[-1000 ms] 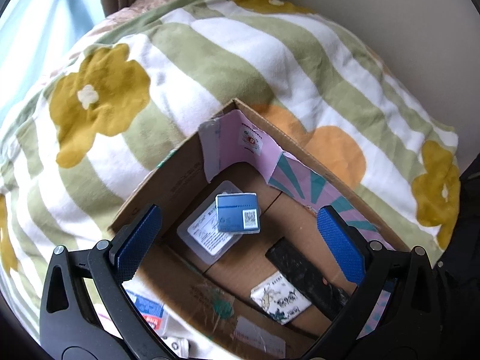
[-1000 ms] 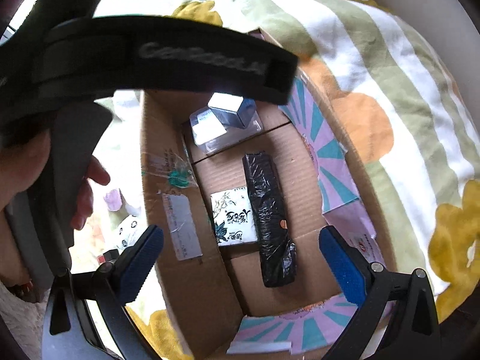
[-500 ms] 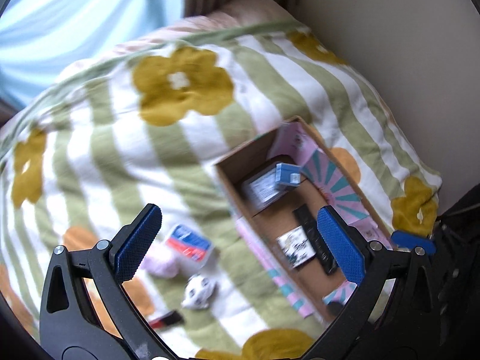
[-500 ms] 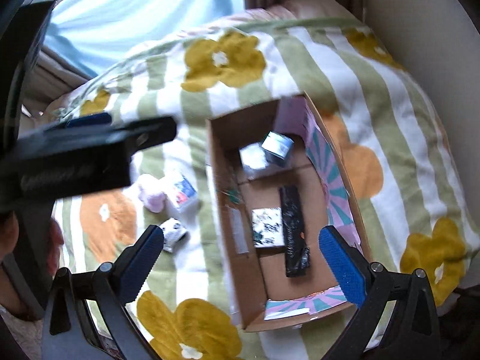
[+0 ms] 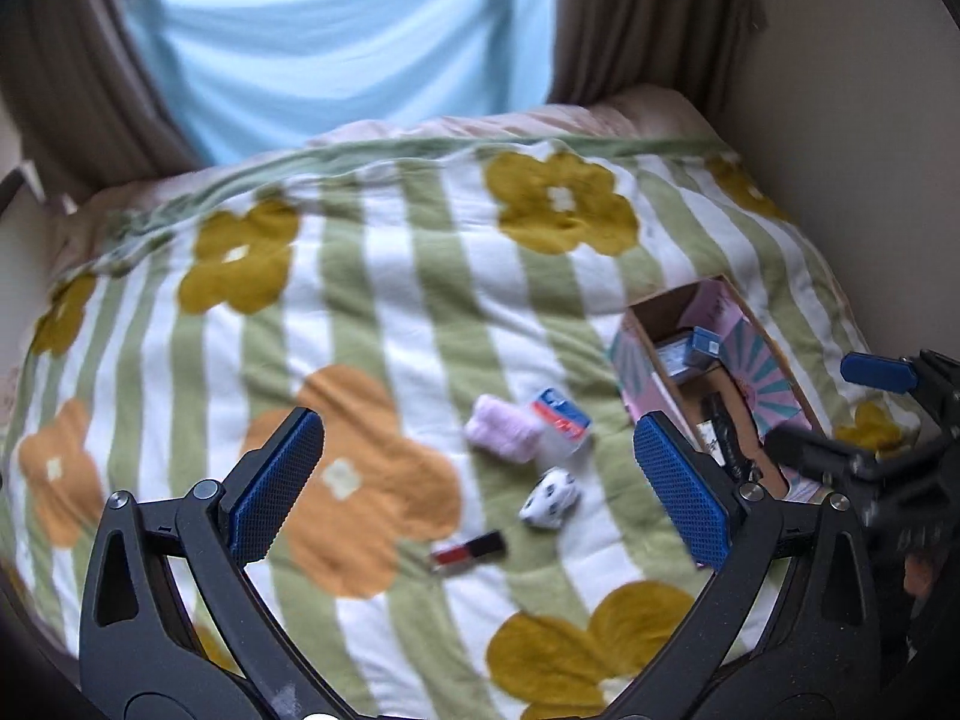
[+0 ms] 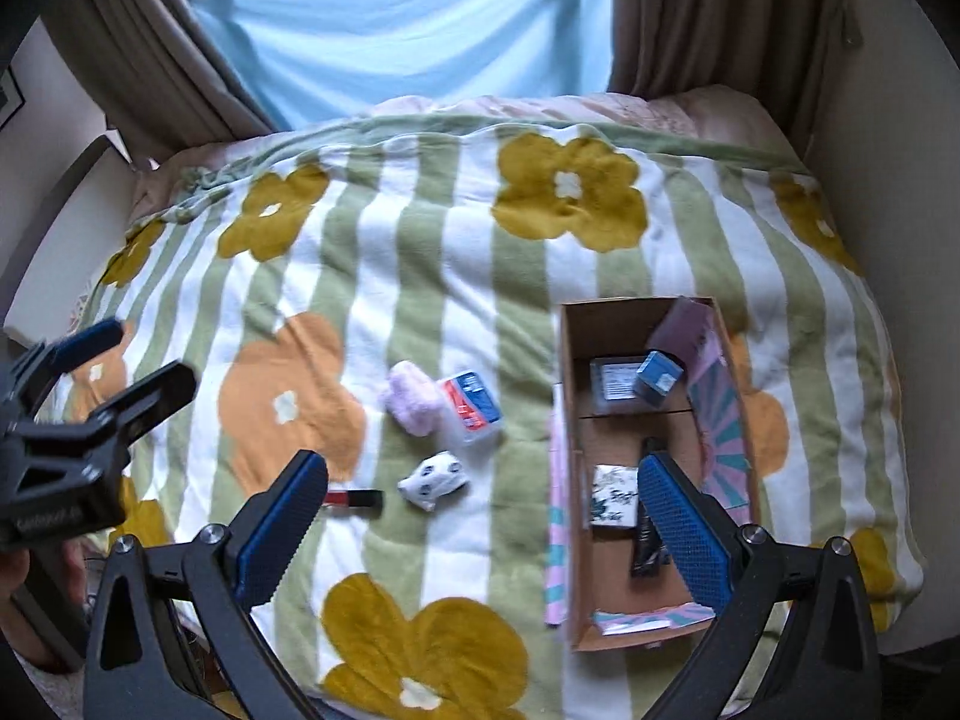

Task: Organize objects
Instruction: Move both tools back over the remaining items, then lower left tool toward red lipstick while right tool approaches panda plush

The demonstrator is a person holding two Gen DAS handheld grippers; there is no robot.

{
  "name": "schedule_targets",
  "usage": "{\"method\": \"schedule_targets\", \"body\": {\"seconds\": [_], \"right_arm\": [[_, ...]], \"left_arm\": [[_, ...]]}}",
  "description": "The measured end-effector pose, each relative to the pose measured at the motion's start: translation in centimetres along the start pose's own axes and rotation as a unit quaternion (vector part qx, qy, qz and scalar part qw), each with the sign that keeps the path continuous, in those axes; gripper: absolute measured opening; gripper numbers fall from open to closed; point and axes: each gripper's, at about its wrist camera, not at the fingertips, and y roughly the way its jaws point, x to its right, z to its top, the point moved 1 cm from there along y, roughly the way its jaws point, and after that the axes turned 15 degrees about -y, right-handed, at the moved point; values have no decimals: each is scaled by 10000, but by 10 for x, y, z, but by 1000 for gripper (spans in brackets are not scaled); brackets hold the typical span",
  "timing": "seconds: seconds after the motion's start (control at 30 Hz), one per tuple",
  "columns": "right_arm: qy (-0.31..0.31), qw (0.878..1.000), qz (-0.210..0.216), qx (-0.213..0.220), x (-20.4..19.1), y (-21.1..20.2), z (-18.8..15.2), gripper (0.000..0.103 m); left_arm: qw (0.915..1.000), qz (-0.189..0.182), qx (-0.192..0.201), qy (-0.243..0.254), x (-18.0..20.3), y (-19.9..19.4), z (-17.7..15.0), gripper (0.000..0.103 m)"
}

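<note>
Cardboard box (image 6: 624, 324) at 3 o'clock on the bed (image 6: 456, 252), open-topped, already holding four things: one clear flat packet (image 6: 615, 380) with one small blue carton (image 6: 659, 377) resting on it at the box's 12 o'clock end, one white patterned packet (image 6: 613, 493) and one long black pack (image 6: 648, 546) toward 6 o'clock. Four things lie loose on the blanket at centre: one pink fluffy roll (image 6: 411, 397) touching one red-and-blue packet (image 6: 471, 407) at its 3 o'clock; one white spotted bundle (image 6: 433, 479) just below them; one red-and-black tube (image 6: 354, 498) at its 9 o'clock.

You hold the right tool (image 6: 477, 525) wide apart and empty above the blanket; your left tool (image 5: 477, 498) is likewise spread and empty.

Handling, as judged: the roll and bundle look soft and light, so pinch across the middle and expect them to squash. The packet looks crinkly and slick; take it by its short sides. The tube is stiff, small and likely to roll or sink into the pile; close across its width, mid-length
</note>
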Motion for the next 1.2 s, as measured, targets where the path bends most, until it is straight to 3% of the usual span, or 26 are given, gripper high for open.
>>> {"method": "schedule_targets", "body": {"seconds": [0.27,0.6,0.77,0.8,0.87,1.2], "right_arm": [[-229,9997,-2,115,-37,-7,-2,103],[-286,9988,194,345,-57,-1,-6,103],[-183,9986,347,368,-60,24,-14,103],[-183,9985,377,348,-61,35,-17,103],[-226,9983,407,337,-62,49,-21,103],[-107,9977,647,-153,-52,160,-44,95]], "left_arm": [[9988,22,-163,-462,-61,-26,-37,103],[9977,15,-434,-523,-79,-16,-69,103],[9956,-30,-709,-619,-81,10,-89,103],[9956,-217,-823,-384,-80,17,-94,103],[9944,-247,-913,-466,-80,32,-103,103],[9896,-223,-1130,-856,-68,129,-150,103]]}}
